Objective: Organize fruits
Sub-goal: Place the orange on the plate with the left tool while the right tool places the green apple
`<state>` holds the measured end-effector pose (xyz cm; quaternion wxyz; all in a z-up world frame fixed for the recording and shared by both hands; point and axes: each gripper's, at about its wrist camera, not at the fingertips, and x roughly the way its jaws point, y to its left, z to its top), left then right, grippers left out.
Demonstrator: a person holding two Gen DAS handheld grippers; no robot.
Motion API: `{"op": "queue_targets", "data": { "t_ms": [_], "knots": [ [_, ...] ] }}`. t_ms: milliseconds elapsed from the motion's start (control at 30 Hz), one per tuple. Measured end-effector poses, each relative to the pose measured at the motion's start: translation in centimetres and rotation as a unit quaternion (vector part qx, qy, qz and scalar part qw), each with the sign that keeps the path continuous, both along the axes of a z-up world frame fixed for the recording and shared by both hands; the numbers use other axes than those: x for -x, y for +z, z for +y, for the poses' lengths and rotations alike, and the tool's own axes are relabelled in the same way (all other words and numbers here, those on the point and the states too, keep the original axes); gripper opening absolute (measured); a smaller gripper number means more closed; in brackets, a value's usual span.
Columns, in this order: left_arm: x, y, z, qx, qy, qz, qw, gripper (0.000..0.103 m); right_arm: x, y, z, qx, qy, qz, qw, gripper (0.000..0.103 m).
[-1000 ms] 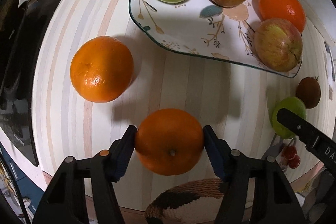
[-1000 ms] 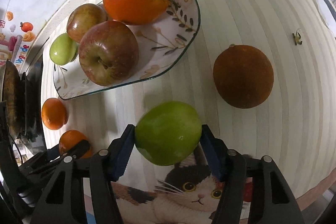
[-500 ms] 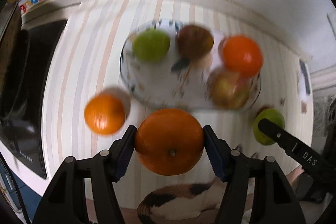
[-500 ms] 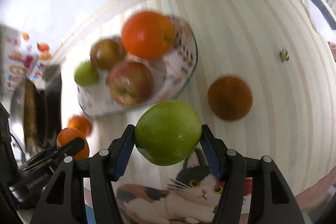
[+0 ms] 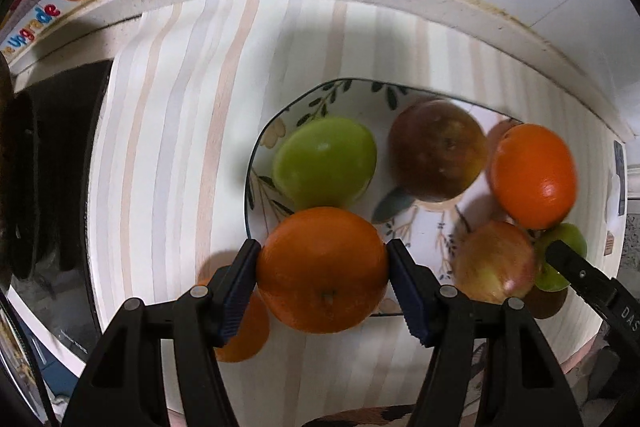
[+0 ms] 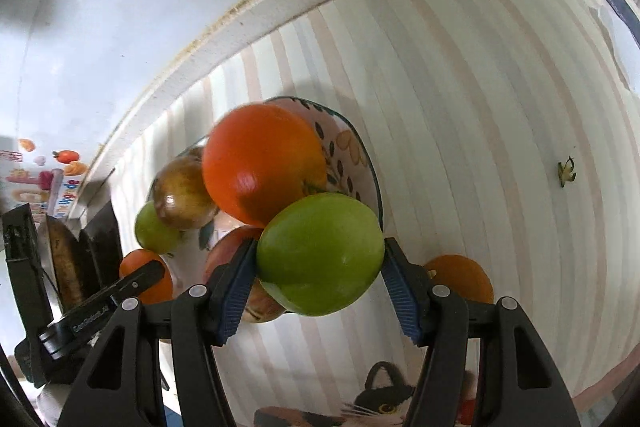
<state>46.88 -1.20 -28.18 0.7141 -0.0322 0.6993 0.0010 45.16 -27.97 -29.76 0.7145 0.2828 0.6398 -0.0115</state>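
Holding both loads over the floral plate (image 5: pixel 256 163), we note the left gripper (image 5: pixel 322 269) clamped on an orange (image 5: pixel 320 267) at its near rim and the right gripper (image 6: pixel 320 259) clamped on a green apple (image 6: pixel 320 255) over its right edge.

The right gripper (image 6: pixel 320 259) clamps a green apple (image 6: pixel 320 253) over the plate's (image 6: pixel 360 151) edge; an orange (image 6: pixel 260 163) sits at eleven o'clock.
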Motion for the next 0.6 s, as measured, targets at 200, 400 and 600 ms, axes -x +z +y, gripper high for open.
{"op": "queue_targets", "data": {
  "t_ms": [200,400,600],
  "knots": [
    [0.3,-0.8,0.8,-0.006,0.024,0.010,0.9997,0.063,0.2,-0.8,0.1,-0.015,-0.007,0.007,1.000,0.074],
    [0.9,1.4,1.8,-0.008,0.036,-0.026,0.9990,0.084,0.6,0.9,0.1,0.004,0.003,-0.004,1.000,0.095],
    [2.1,3.5,2.2,-0.016,0.031,-0.046,0.9983,0.084,1.7,3.4,0.9,0.049,0.031,-0.016,0.998,0.097]
  ]
}}
